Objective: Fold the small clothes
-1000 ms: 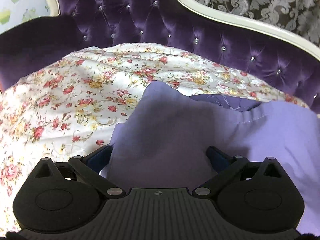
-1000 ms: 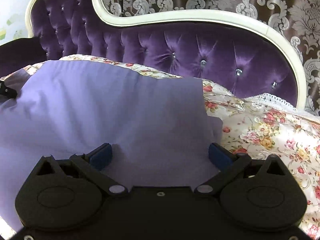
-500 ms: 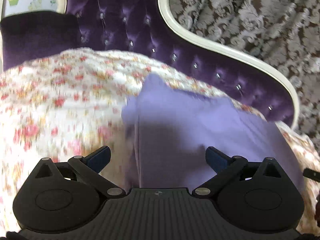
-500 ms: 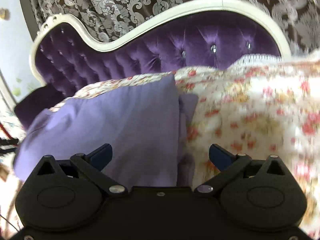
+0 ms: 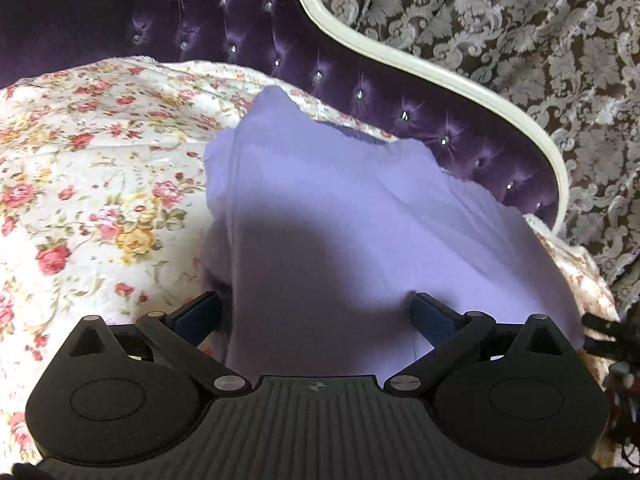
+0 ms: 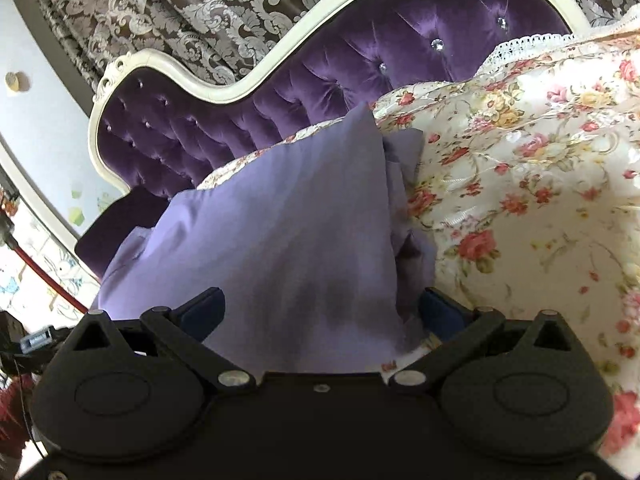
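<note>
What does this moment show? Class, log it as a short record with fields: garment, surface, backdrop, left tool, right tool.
garment: lilac cloth, partly folded, lying on the cover
surface: floral cover over the seat
backdrop: purple tufted sofa back, patterned curtain
left tool: open, fingers either side of the cloth
right tool: open, cloth between its fingers

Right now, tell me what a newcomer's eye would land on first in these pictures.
The lavender garment lies folded in the middle of the floral bedspread, filling the space between each gripper's open fingers. Behind it rises the purple tufted headboard with its cream curved frame, against grey damask curtains.
</note>
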